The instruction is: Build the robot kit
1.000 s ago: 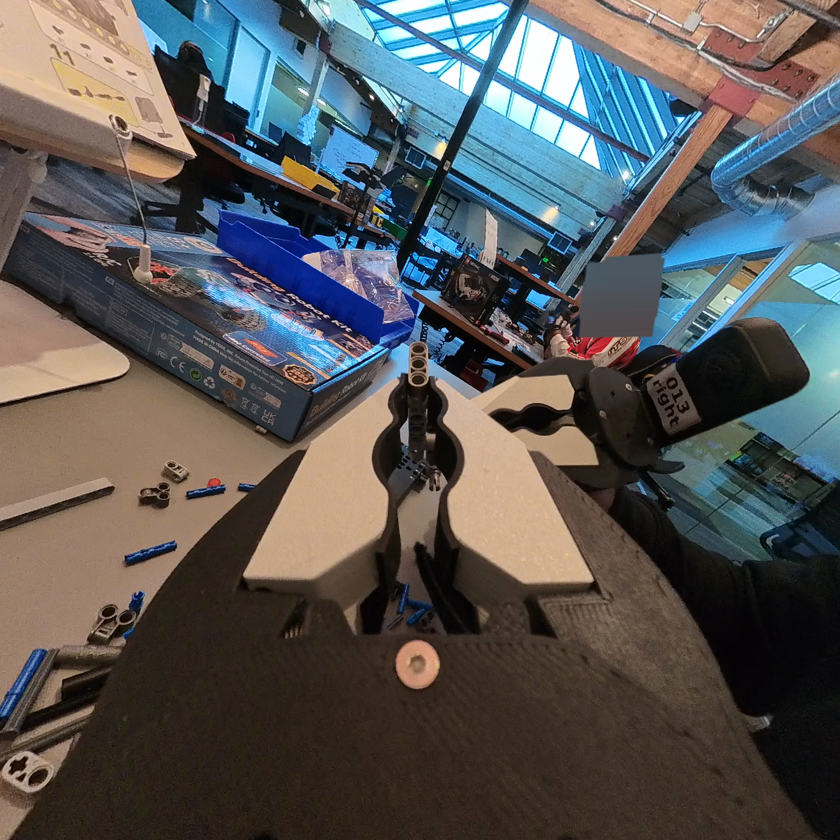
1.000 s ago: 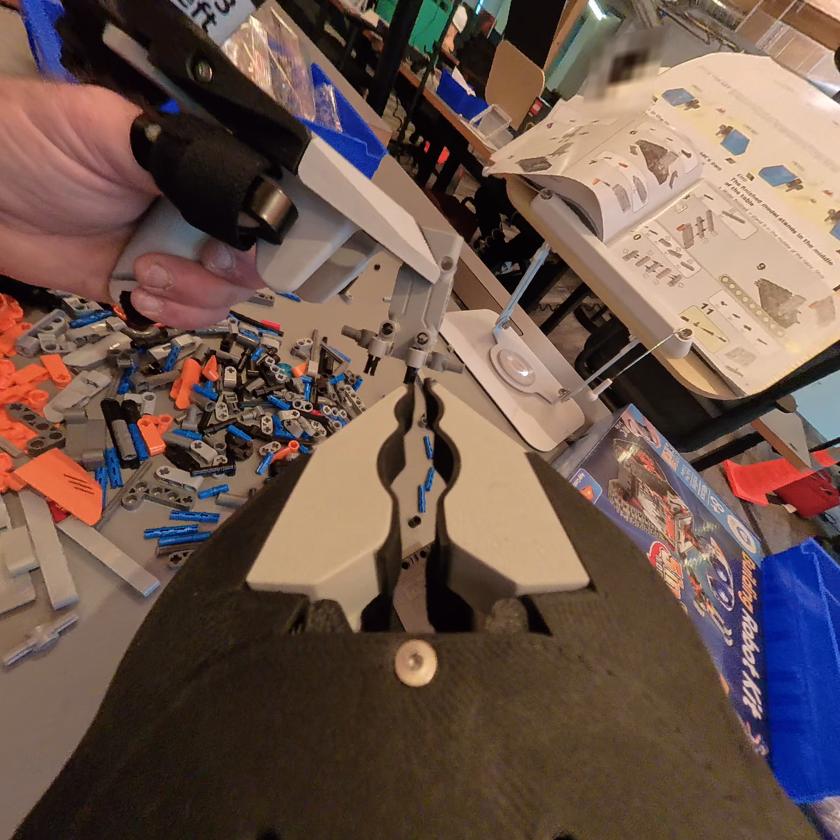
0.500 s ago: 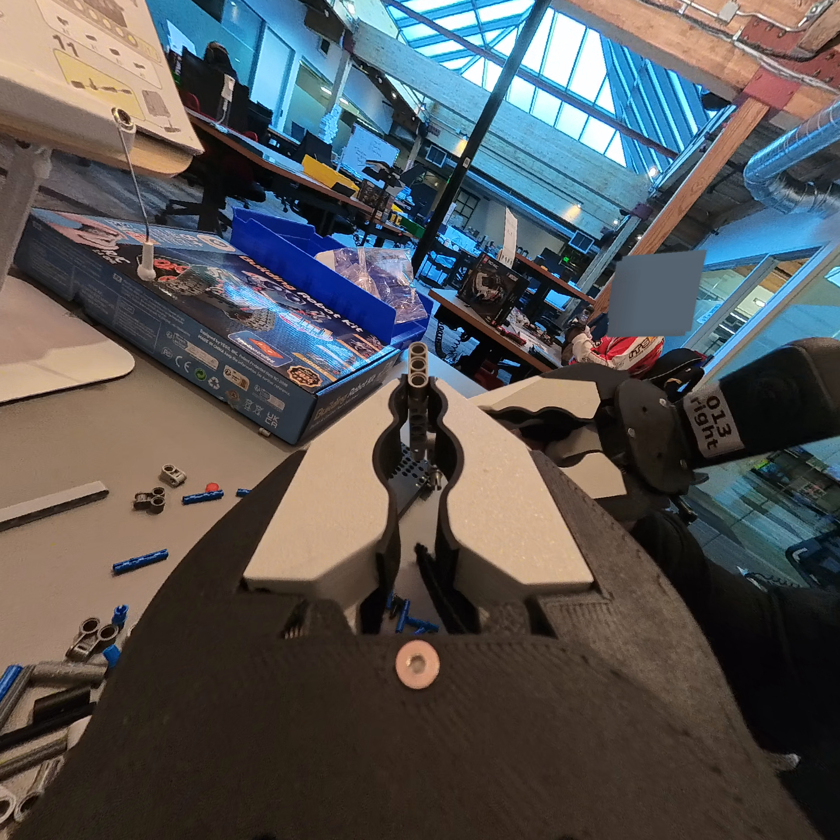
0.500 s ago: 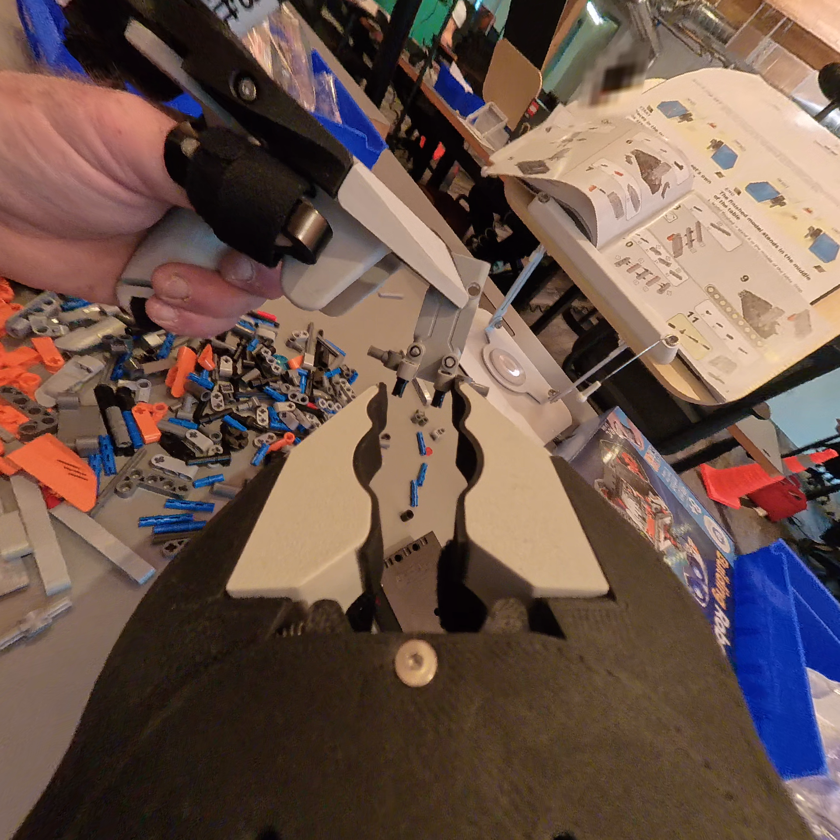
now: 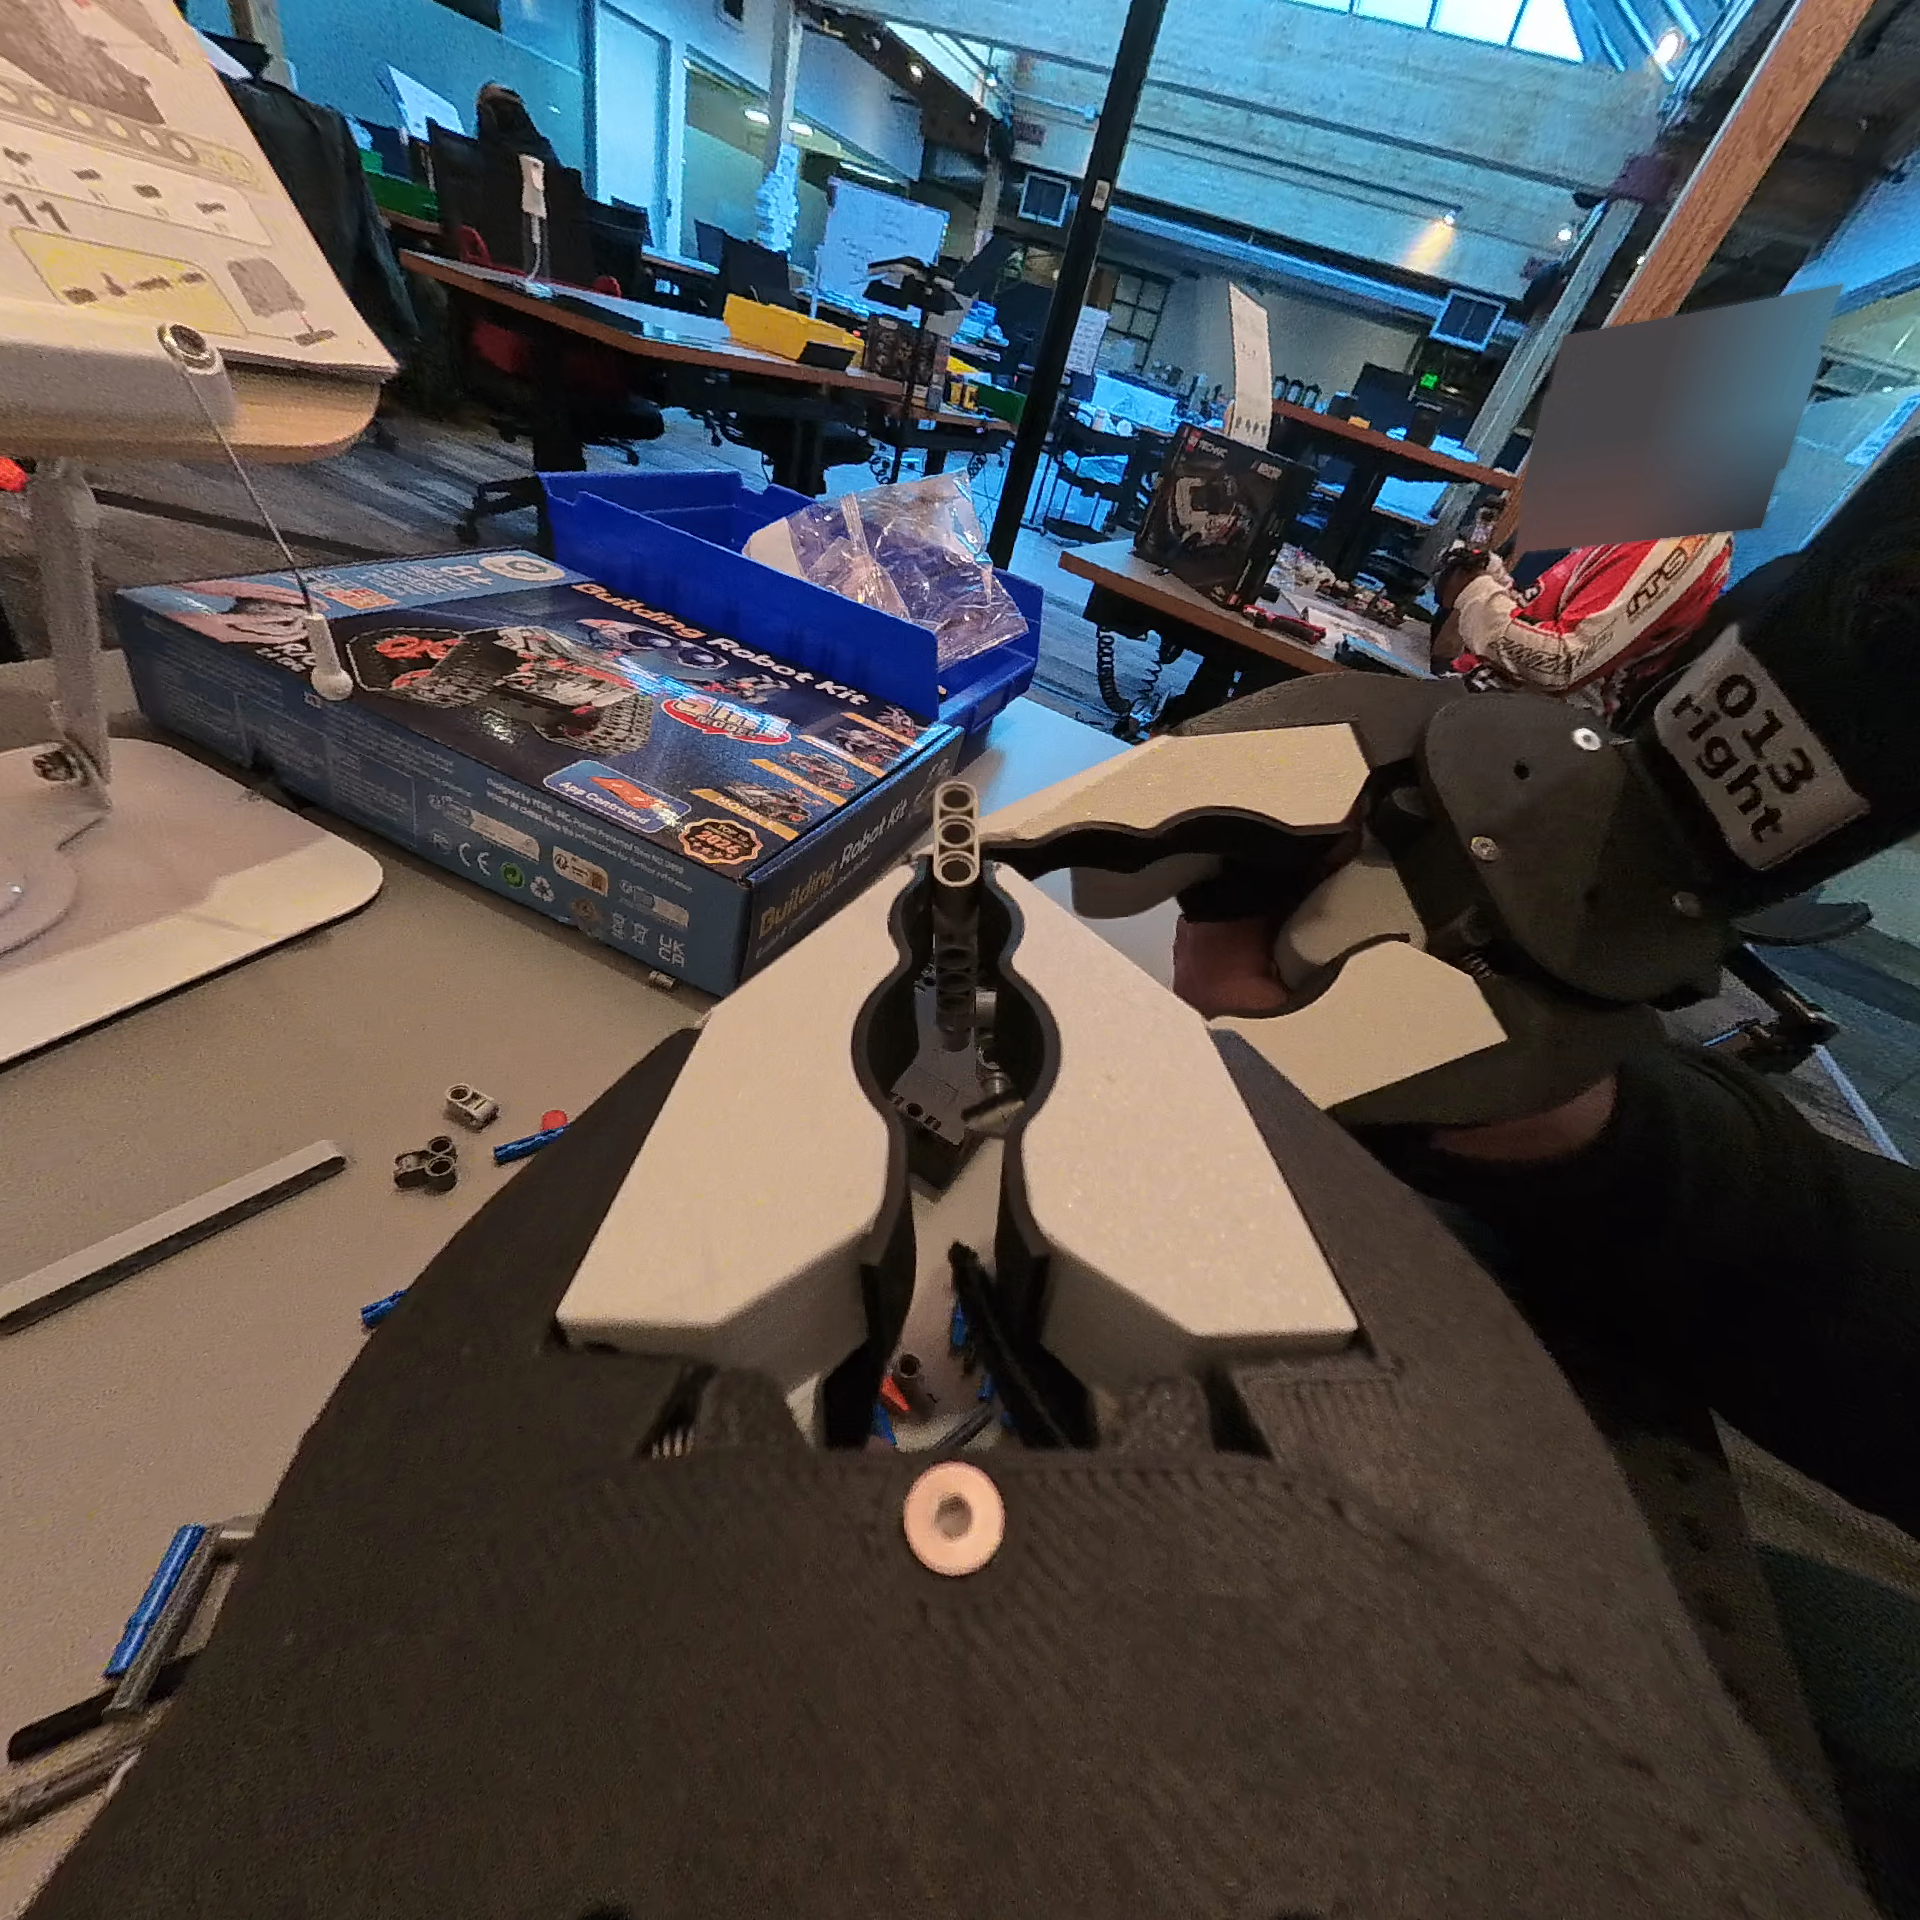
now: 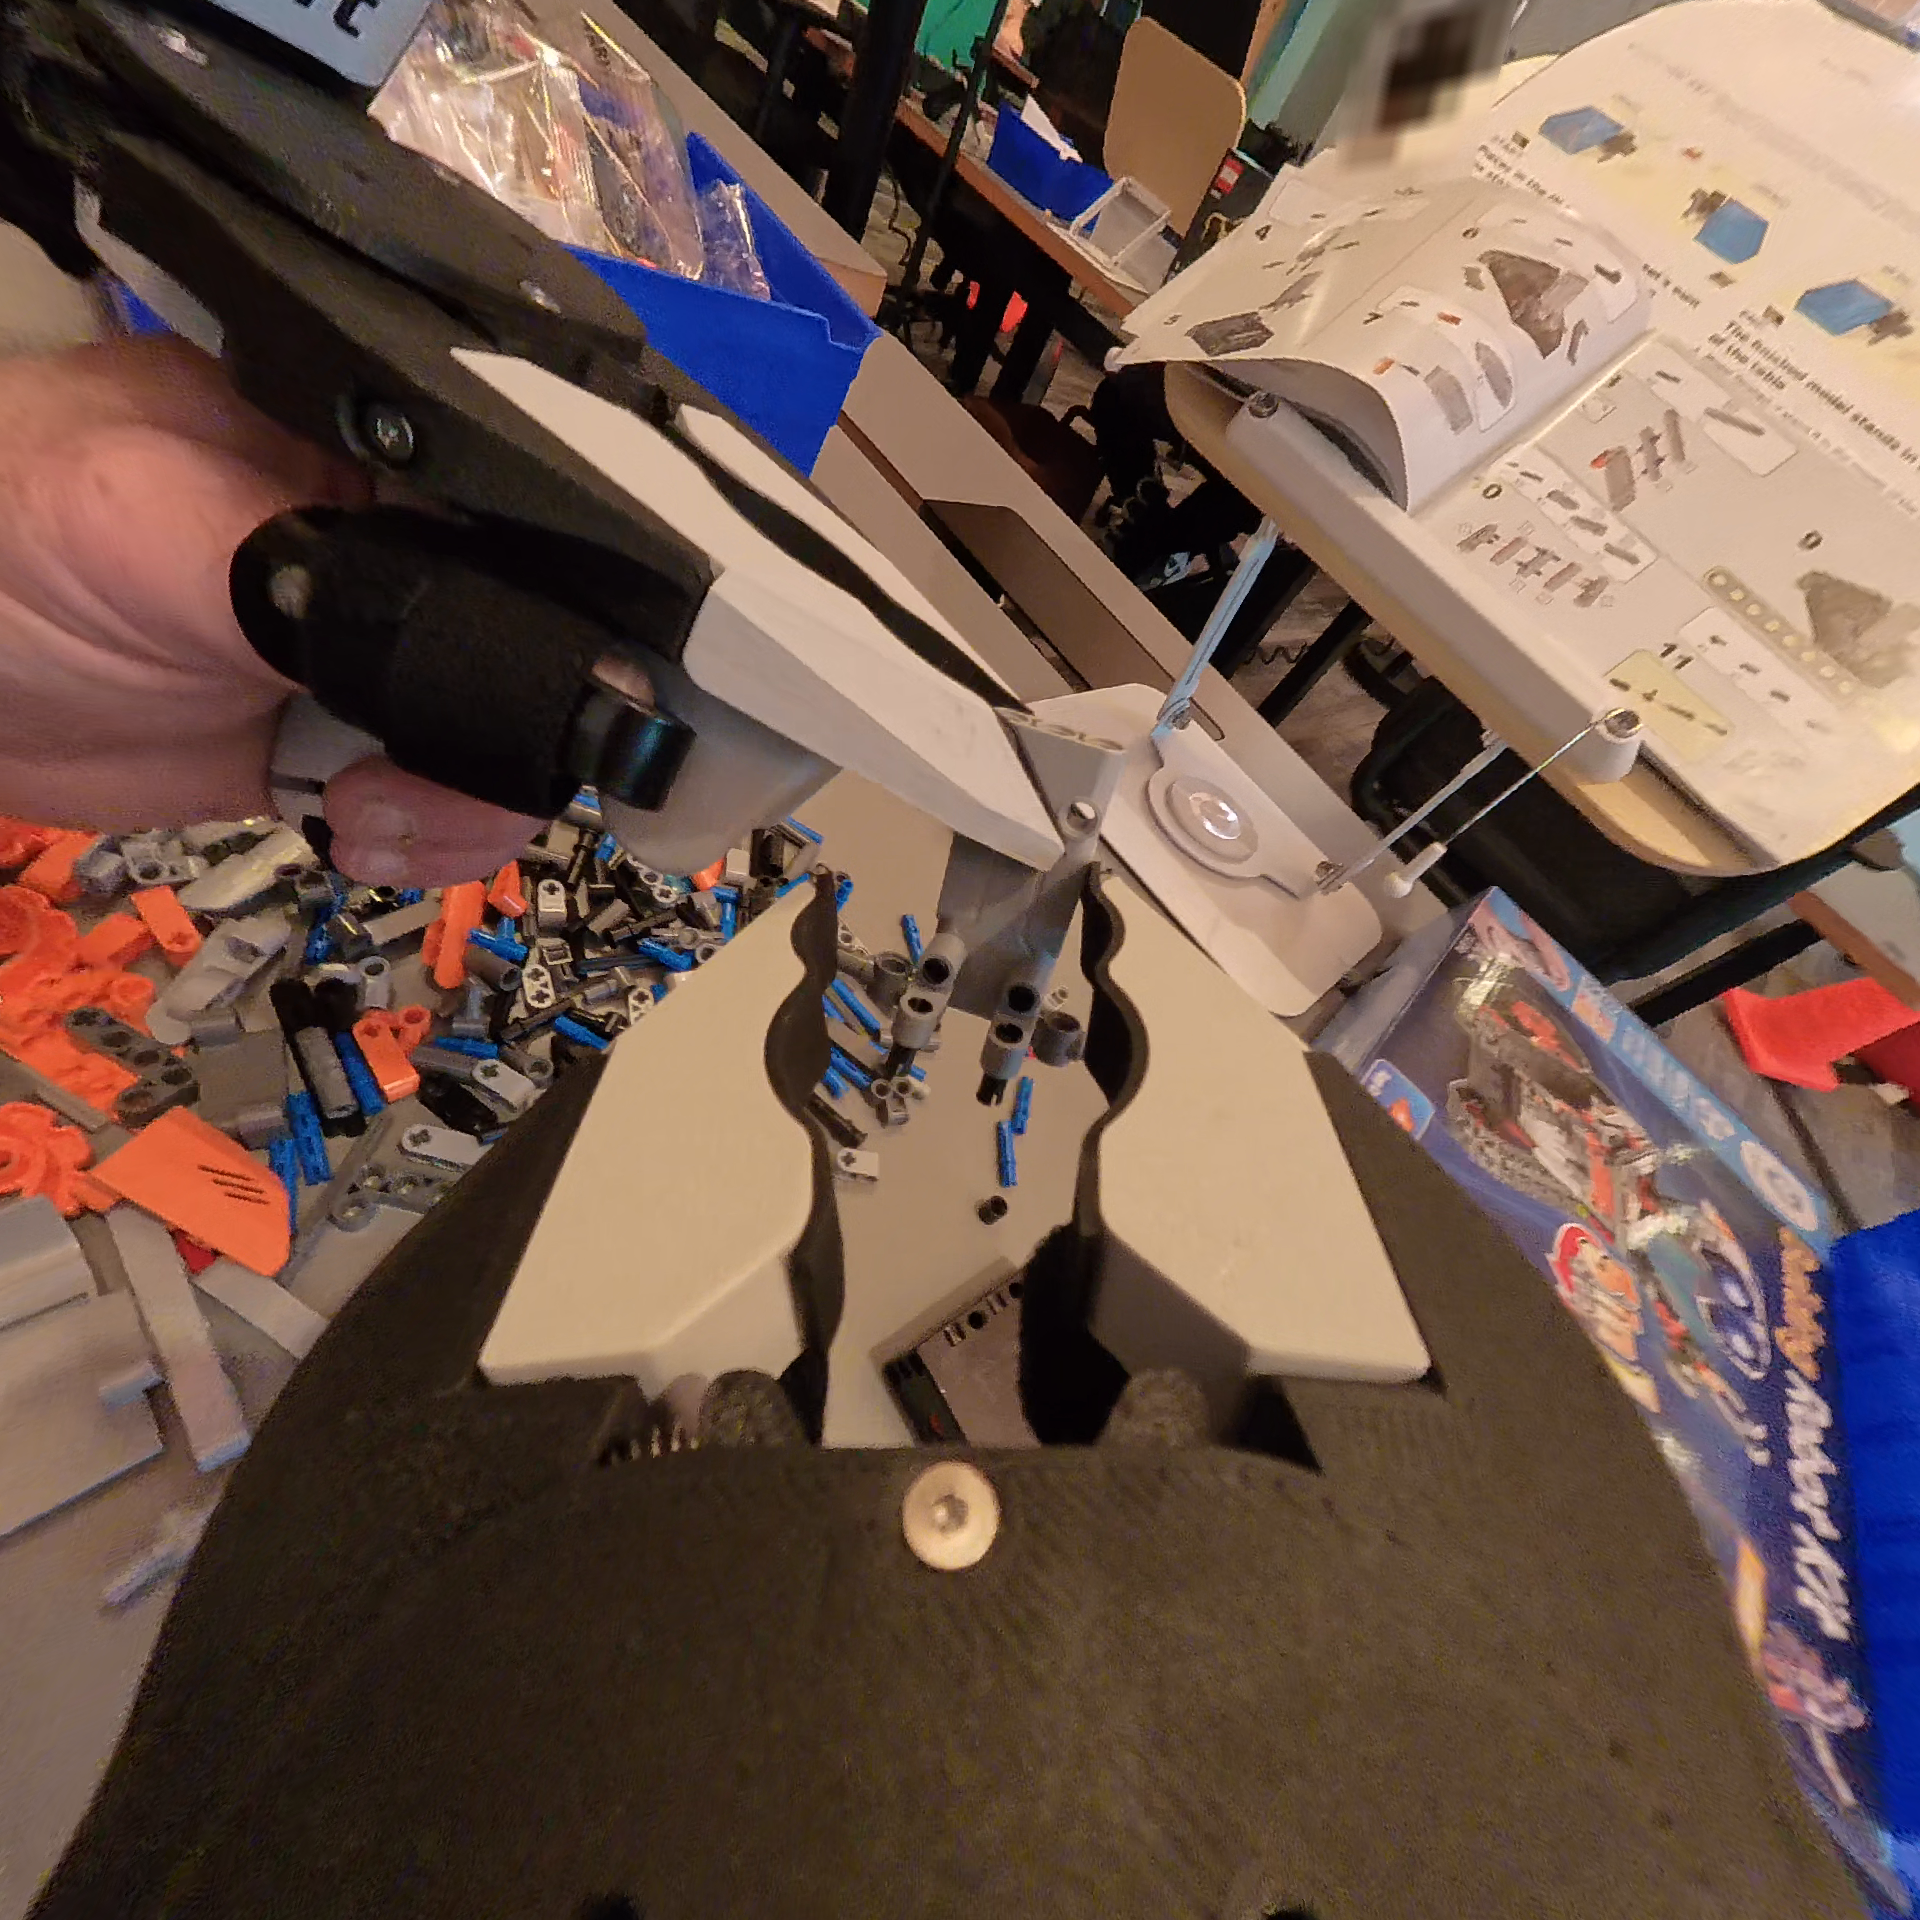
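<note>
Small grey plastic assembly [image 6: 1023, 940] is pinched at its beam end by the closed left gripper [image 5: 954, 883] above the parts pile [image 6: 364, 1018], right gripper [image 6: 951, 997] spread wide and empty just beside it; judged light, rigid, snap-joints easily popped.

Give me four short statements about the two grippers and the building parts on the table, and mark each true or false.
1. The left gripper is shut on a small grey beam assembly with round holes. True.
2. The right gripper is shut on a blue pin. False: its jaws stand open and hold nothing.
3. A pile of orange, grey and blue plastic pieces lies on the grey table. True.
4. The blue cardboard kit box stands upright on one end. False: it lies flat.
</note>
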A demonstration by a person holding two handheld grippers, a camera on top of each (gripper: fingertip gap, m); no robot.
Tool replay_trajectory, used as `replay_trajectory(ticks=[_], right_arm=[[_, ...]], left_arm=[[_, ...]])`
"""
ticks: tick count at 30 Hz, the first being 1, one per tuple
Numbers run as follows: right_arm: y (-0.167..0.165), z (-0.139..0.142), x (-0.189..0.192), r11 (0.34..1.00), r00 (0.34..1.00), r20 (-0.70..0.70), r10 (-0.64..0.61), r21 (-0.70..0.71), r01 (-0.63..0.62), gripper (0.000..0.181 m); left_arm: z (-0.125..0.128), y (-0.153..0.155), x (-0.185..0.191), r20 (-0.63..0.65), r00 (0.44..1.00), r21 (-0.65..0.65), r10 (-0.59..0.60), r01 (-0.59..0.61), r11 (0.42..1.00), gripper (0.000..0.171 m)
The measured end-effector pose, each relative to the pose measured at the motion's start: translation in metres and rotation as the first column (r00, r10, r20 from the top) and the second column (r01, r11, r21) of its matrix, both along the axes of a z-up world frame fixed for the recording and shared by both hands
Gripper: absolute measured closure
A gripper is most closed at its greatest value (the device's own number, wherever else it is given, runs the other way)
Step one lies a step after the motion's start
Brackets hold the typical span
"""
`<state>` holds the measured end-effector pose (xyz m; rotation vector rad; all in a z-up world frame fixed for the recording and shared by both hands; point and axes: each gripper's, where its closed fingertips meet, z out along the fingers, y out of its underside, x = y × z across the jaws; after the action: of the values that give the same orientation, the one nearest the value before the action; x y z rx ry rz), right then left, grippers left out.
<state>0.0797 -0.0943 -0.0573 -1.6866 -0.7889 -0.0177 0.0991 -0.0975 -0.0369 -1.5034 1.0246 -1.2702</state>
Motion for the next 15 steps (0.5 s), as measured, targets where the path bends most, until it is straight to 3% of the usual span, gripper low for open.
replay_trajectory(ticks=[7,15], right_arm=[[0.007,-0.008,0.008,0.997,0.997,0.003,-0.075,-0.036,0.075,0.149],[0.000,-0.002,0.016,0.998,0.993,-0.122,0.005,-0.067,-0.013,0.156]], left_arm=[[-0.002,-0.005,0.004,-0.018,1.000,0.022,-0.003,0.003,1.000,0.166],[0.000,-0.015,0.009,0.000,0.992,-0.053,-0.123,0.123,0.991,0.163]])
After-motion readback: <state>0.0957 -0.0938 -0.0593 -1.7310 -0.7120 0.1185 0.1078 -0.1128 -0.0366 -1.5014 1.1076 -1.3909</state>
